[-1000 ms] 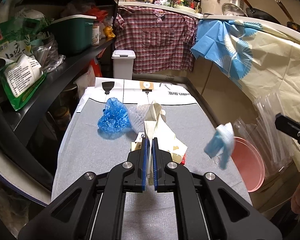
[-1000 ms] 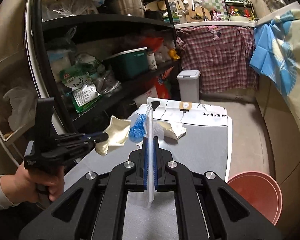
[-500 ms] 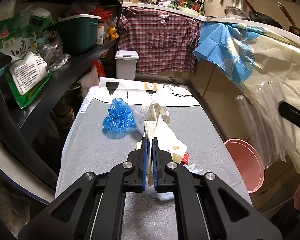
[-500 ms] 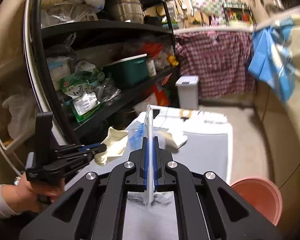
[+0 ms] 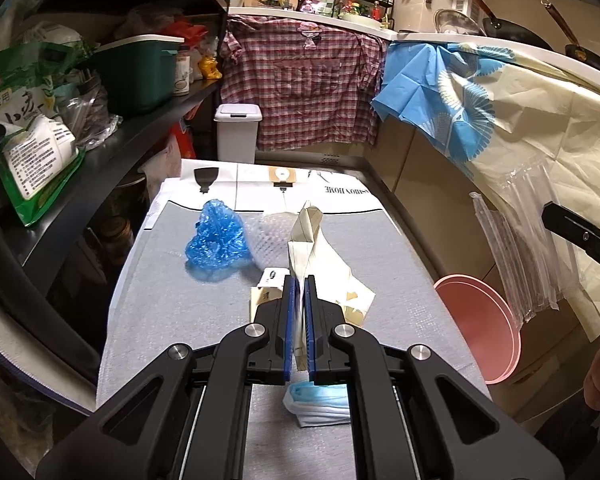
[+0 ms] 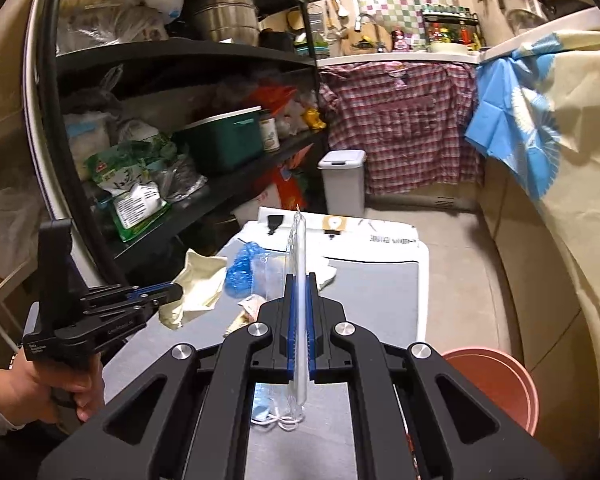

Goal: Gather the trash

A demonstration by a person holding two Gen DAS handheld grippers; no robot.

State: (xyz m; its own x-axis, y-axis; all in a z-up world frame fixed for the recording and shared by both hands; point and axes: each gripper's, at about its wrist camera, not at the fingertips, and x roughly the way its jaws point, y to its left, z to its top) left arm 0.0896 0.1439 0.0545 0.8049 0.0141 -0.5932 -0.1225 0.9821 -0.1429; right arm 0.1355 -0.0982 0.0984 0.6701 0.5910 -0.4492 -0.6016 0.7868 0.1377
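My left gripper (image 5: pixel 299 280) is shut on a crumpled cream paper (image 5: pixel 318 252) and holds it above the grey mat (image 5: pixel 148 312); the paper also shows in the right wrist view (image 6: pixel 198 284). My right gripper (image 6: pixel 299 280) is shut on a clear plastic bag (image 6: pixel 298 312), which hangs to the right of the table in the left wrist view (image 5: pixel 512 256). A blue-and-white face mask (image 5: pixel 320 400) lies on the mat below both grippers (image 6: pixel 268 404). A crumpled blue plastic bag (image 5: pixel 216 236), bubble wrap (image 5: pixel 270 236) and a small wrapper (image 5: pixel 270 280) lie further back.
A pink basin (image 5: pixel 480 320) stands on the floor right of the table. A white lidded bin (image 5: pixel 238 132) stands past the table's far end. Black shelves (image 5: pixel 120 148) full of packets run along the left. Cloth-draped counters line the right and back.
The face mask, which was in the air to the right one second ago, now lies on the mat below the grippers. Both grippers kept their hold.
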